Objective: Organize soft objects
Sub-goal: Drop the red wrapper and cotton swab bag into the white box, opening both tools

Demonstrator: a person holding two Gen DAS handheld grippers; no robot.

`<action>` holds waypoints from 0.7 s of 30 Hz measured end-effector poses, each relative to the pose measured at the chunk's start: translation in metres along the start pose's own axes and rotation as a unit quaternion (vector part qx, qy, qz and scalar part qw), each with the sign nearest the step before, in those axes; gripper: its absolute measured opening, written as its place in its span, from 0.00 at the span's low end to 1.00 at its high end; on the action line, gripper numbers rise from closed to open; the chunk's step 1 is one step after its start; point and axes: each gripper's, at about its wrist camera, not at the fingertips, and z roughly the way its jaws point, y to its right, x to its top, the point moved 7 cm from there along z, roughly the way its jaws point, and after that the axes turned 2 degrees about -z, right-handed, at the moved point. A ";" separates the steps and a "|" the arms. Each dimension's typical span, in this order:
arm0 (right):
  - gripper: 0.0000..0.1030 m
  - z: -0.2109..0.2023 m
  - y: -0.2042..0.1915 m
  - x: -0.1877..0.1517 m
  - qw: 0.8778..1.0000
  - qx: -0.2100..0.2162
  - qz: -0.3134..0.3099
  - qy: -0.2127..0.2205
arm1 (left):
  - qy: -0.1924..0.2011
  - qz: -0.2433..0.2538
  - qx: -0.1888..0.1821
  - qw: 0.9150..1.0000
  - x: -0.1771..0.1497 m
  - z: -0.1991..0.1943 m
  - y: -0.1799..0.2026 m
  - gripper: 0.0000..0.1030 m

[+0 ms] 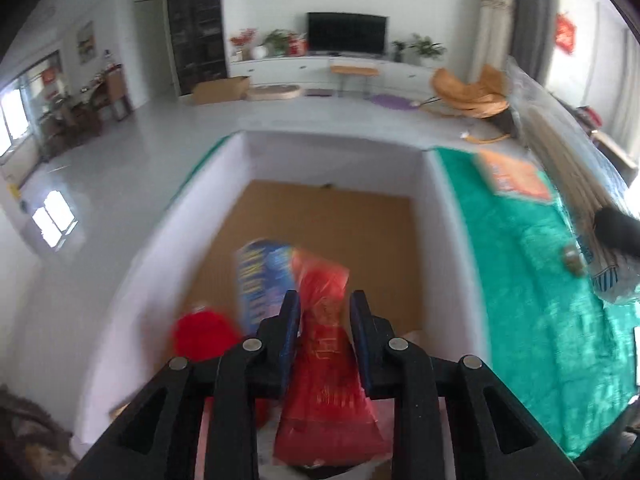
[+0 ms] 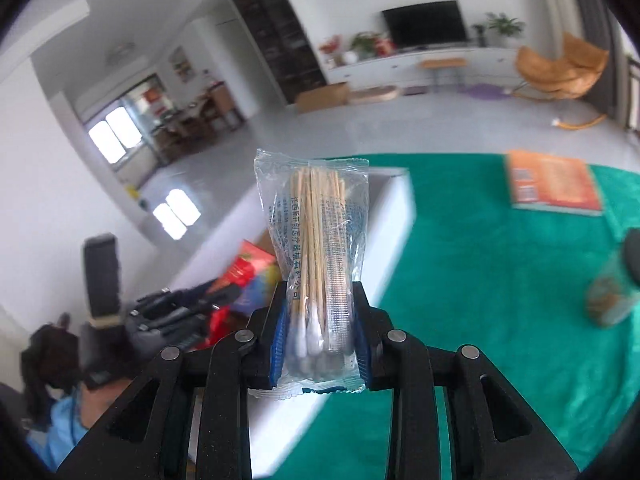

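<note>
Gripping a clear cotton-swab pack [image 2: 318, 268], the right gripper [image 2: 320, 312] fills 1 view; the left gripper [image 1: 325, 312] seemingly pinches a red packet [image 1: 326, 364] above the white box [image 1: 444, 240].

The left gripper [image 1: 325, 304] sits at the bottom centre of the frame, its jaws closed on a red packet [image 1: 326, 364] that hangs between them. Behind it, mid-frame, is a white box [image 1: 440, 200] with a brown cardboard floor, holding a blue packet [image 1: 262, 276] and a blurred red thing [image 1: 204, 334], perhaps a bag. A green cloth [image 1: 532, 300] fills the right side, an orange book [image 1: 514, 176] lying on it at upper right.
</note>
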 end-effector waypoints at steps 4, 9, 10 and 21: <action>0.71 0.047 -0.051 -0.016 0.998 0.057 0.016 -0.012 | -0.008 -0.053 0.006 0.999 -0.026 0.002 -0.041 0.95; 0.71 0.042 -0.061 -0.043 0.999 0.032 -0.009 -0.026 | 0.017 -0.068 -0.009 0.998 -0.036 -0.012 -0.042 0.96; 0.71 0.037 -0.061 -0.049 0.999 0.017 -0.018 -0.028 | 0.021 -0.069 -0.009 0.997 -0.036 -0.016 -0.040 0.96; 0.71 0.012 -0.041 -0.074 0.990 -0.096 -0.086 -0.054 | 0.039 -0.087 0.074 0.993 -0.043 -0.055 -0.032 0.96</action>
